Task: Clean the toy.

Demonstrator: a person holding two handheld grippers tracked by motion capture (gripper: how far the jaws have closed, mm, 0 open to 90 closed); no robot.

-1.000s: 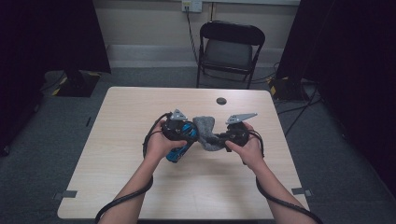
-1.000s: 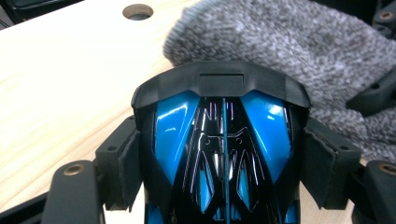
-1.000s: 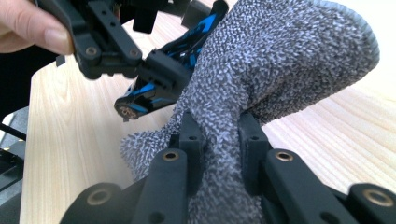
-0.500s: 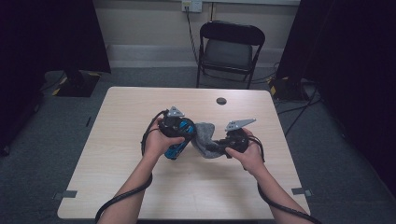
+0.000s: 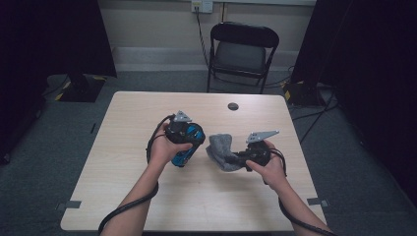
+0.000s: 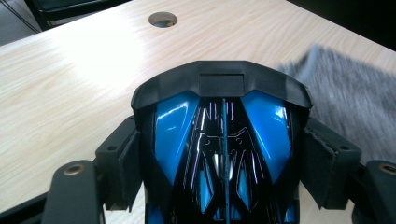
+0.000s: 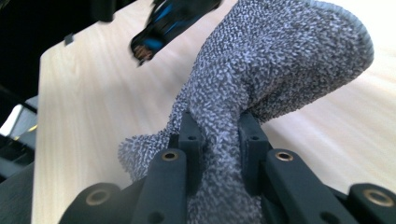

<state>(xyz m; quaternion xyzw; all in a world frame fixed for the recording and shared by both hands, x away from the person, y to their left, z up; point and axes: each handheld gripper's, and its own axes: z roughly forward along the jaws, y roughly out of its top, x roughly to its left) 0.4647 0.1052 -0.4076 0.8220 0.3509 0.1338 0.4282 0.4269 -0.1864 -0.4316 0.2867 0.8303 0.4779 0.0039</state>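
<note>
Right gripper: nearest the person's edge of the surface, right of centre; its jaws are pinched narrow on a fold of the grey sock, pads pressing the cloth from both sides in the right gripper view.
Grey sock: speckled grey knit, soft and nubbly, with a darker rim at its rounded end; it bulges out beyond the jaws, its lower part hanging down toward the surface mid-way between the side edges.
Left gripper: just left of the sock, near the middle of the surface; jaws stand wide, clamped on the two sides of the blue and black shoe.
Blue and black shoe: glossy moulded blue panels between black ribs, capped by a matt black curved bumper; it is tilted, tip down toward the surface.
Surface: pale wood grain, smooth, rectangular with rounded corners.
Cable hole: round, dark, near the far edge.
Folding chair: black metal frame, padded seat, beyond the far edge.
</note>
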